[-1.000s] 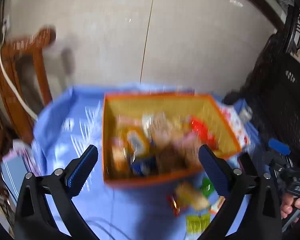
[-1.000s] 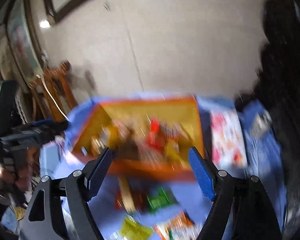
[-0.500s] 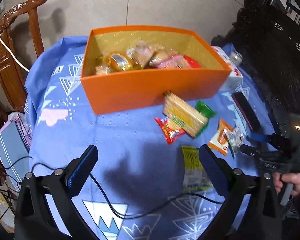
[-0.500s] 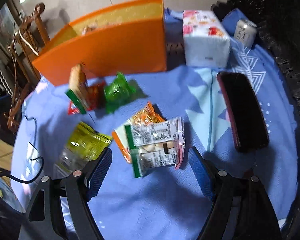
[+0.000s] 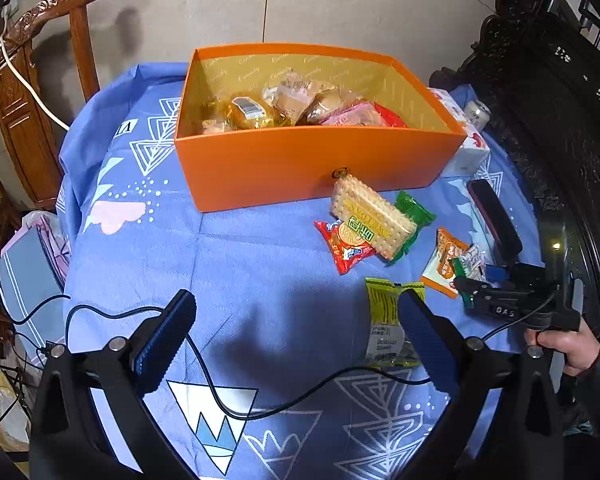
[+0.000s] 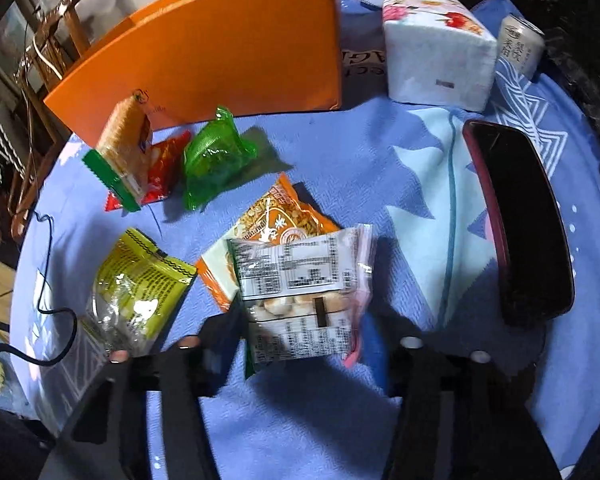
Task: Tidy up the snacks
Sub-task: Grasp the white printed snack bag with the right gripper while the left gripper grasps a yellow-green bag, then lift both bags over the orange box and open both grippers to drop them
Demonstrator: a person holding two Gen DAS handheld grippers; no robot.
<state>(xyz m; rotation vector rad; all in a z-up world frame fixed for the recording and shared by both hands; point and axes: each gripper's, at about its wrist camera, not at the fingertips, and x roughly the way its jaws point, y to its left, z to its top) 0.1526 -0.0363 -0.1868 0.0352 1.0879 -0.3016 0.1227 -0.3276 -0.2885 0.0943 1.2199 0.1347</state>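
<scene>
Box (image 5: 300,168) orange, open-topped, wrapped snacks (image 5: 300,106) heaped inside

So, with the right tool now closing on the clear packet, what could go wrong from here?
1. The clear packet overlaps the orange packet, so the right tool, whose jaws have just been closing around it, may catch or drag both.
2. The phone lies beside that tool; a wide lift could knock it.
3. A black cable crosses the cloth under the open left tool and could snag.
</scene>
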